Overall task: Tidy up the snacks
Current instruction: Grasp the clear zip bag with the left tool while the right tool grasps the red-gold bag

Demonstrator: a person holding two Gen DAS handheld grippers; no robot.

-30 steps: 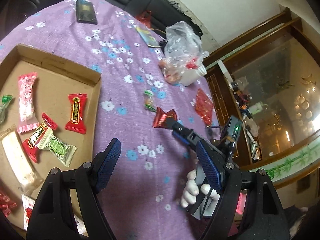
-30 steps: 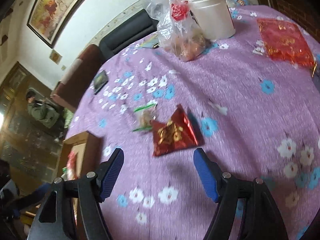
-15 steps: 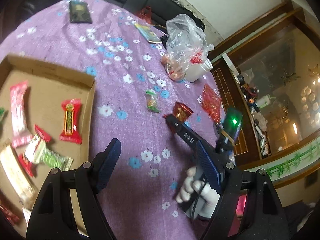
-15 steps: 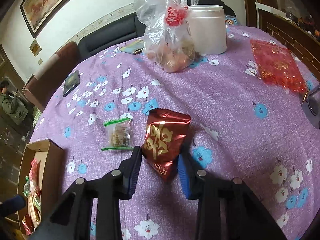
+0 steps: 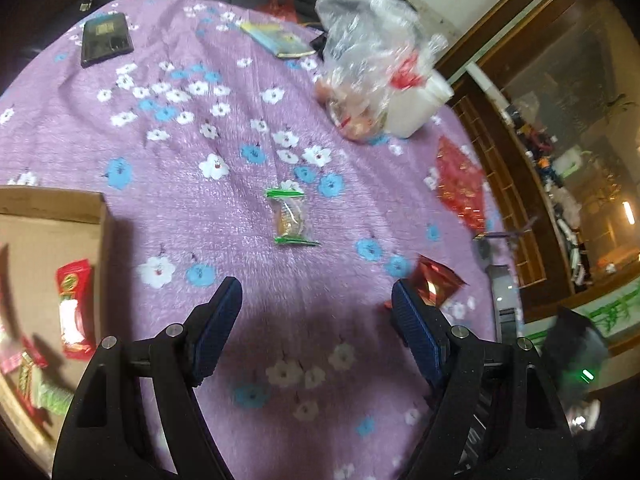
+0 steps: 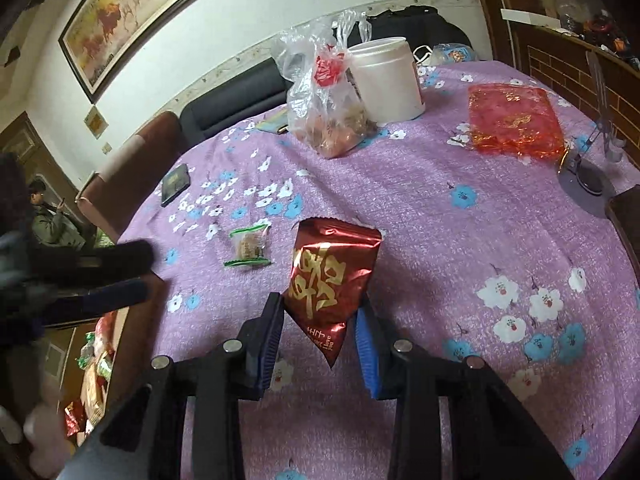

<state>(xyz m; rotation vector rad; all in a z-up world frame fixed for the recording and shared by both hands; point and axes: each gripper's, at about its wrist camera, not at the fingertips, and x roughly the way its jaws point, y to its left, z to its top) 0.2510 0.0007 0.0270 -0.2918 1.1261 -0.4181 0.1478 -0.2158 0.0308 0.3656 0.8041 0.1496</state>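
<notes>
My right gripper (image 6: 320,320) is shut on a dark red snack packet with gold characters (image 6: 330,276) and holds it lifted above the purple flowered tablecloth. The packet also shows in the left wrist view (image 5: 434,284), just beyond my right fingertip. A small clear candy with green ends (image 5: 290,218) lies on the cloth ahead of my open, empty left gripper (image 5: 316,312); it shows in the right wrist view (image 6: 248,246) too. A cardboard box (image 5: 52,216) with several wrapped snacks sits at the left.
A clear plastic bag of food (image 6: 324,96) and a white tub (image 6: 388,76) stand at the back. A red gauze pouch (image 6: 514,120) lies at the right, a dark phone (image 5: 106,38) and a booklet (image 5: 278,40) at the far side. A phone stand (image 6: 588,184) is near the right edge.
My right gripper closed on the dark red packet and lifted it off the cloth. My left gripper swung toward the clear candy, away from the box.
</notes>
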